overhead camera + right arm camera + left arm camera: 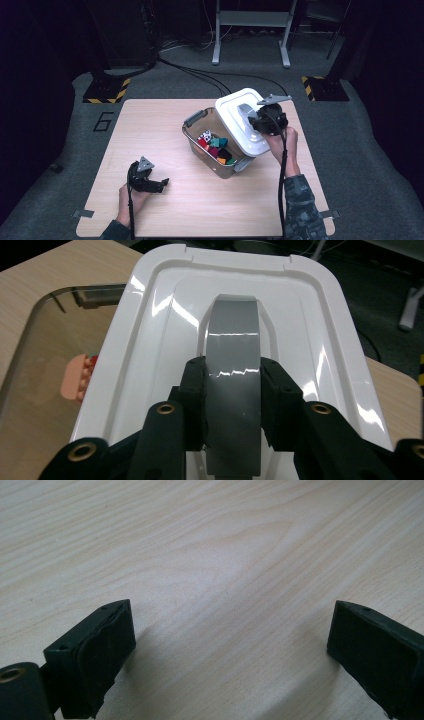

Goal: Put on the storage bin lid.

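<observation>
Gripping the grey handle (233, 365) of the white lid (243, 120) above the bin (210, 142), the right gripper (257, 116) held it tilted; the left gripper (162, 184), jaws wide, rested near the table's (150, 125) front-left corner.

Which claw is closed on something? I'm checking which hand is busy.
The right claw, clamped on the white lid's grey handle. The left claw stands open over bare table.

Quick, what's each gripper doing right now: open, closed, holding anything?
Left gripper: open, holding nothing, above the table.
Right gripper: closed on the white lid's grey handle.
</observation>
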Motion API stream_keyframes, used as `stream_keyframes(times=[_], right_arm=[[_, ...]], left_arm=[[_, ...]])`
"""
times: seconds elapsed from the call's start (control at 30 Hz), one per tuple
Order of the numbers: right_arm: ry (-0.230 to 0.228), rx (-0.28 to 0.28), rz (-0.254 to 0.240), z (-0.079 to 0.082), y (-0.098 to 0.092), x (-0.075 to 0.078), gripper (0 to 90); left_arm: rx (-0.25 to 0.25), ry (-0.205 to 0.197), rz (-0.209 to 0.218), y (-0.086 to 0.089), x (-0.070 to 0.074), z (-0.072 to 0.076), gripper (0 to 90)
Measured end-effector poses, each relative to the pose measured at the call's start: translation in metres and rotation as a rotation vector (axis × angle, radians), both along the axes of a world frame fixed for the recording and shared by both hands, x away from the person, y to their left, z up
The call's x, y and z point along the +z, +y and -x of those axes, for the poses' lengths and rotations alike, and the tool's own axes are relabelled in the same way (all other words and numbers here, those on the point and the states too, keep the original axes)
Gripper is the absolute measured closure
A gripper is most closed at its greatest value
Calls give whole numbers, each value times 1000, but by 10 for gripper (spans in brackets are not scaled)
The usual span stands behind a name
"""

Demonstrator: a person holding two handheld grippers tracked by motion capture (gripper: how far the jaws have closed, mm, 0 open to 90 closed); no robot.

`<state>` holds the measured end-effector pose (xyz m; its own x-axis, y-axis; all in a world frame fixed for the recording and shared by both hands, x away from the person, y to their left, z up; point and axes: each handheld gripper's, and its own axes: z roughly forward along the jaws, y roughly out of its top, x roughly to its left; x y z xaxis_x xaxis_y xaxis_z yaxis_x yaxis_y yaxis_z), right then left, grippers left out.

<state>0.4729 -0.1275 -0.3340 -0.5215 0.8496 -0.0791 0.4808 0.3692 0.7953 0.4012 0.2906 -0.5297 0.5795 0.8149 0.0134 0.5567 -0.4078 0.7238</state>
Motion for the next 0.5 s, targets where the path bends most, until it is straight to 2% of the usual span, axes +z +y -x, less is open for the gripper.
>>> stream_keyframes(times=[0.23,0.5], right_arm=[[52,90,-15,-5,34,-15,670],[80,172,3,-7,57,-26,669]], left_arm=[[0,2,0,0,0,0,50],[-2,6,-1,0,1,0,50]])
